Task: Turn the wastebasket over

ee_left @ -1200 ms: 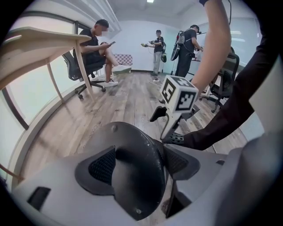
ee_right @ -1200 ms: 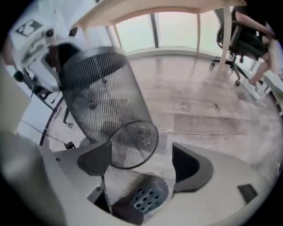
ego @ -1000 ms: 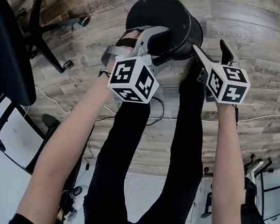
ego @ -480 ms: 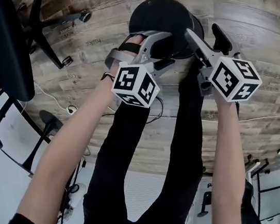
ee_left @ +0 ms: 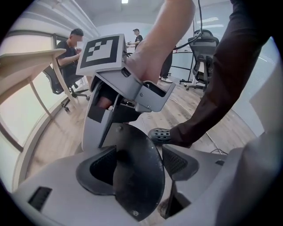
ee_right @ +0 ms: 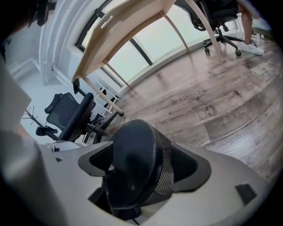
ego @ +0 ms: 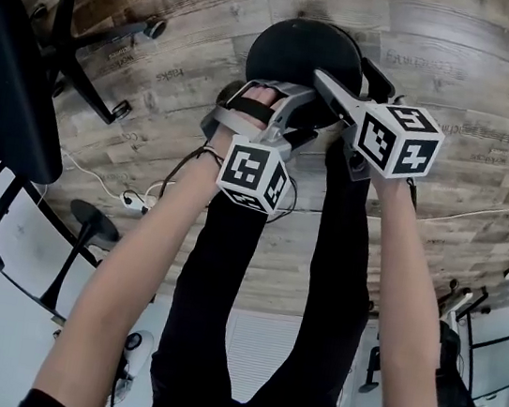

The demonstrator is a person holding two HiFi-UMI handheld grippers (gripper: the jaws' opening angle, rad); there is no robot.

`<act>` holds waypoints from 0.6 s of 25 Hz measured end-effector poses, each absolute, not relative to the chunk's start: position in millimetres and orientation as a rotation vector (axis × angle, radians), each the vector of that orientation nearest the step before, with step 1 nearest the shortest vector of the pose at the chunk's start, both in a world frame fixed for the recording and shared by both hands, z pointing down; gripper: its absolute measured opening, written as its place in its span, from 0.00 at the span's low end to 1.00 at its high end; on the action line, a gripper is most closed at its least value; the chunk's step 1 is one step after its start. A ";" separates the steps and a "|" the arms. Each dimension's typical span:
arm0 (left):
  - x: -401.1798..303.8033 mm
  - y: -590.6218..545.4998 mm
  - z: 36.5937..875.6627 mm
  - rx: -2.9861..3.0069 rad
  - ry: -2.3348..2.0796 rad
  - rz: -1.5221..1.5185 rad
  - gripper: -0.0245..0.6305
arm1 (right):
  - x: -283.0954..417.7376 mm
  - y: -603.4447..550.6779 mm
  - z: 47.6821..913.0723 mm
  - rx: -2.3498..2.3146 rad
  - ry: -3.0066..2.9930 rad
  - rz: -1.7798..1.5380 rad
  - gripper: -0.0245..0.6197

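My left gripper [ee_left: 139, 161] is closing on the black mesh wastebasket [ego: 306, 49], with the base between its pads. My right gripper [ee_right: 146, 165] is clamped across the mesh wall. The basket shows at twelve o'clock in the head view, solid base up, and the print on the wooden floor [ego: 472, 79] at one o'clock is illegible.

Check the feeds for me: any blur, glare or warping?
Head view: sharp, floor planks bowed by the lens. Left gripper view: black corners, basket up close and soft. Right gripper view: windows washed out, basket mesh crisp.
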State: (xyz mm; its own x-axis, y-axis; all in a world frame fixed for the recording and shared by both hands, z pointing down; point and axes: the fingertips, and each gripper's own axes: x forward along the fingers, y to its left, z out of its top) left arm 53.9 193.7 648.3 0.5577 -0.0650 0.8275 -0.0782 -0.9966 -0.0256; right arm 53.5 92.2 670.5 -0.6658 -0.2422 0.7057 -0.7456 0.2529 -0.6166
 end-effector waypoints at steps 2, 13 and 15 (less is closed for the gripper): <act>54.3 200.8 654.8 2.716 -0.109 1.471 0.54 | 56.7 100.0 678.0 0.896 -2.025 1.388 0.66; 50.8 186.8 666.2 2.609 -0.133 1.374 0.50 | 61.3 104.7 691.1 0.861 -2.016 1.411 0.41; 51.2 186.2 667.2 2.597 -0.137 1.384 0.50 | 60.9 104.1 691.7 0.857 -2.006 1.399 0.41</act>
State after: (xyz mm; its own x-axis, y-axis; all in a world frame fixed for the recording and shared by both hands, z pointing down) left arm 51.2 186.2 667.2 0.5584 0.0103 0.8295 -0.1724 -0.9766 0.1283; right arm 60.9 104.1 691.7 -0.6499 -0.1921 0.7354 -0.7564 0.2575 -0.6013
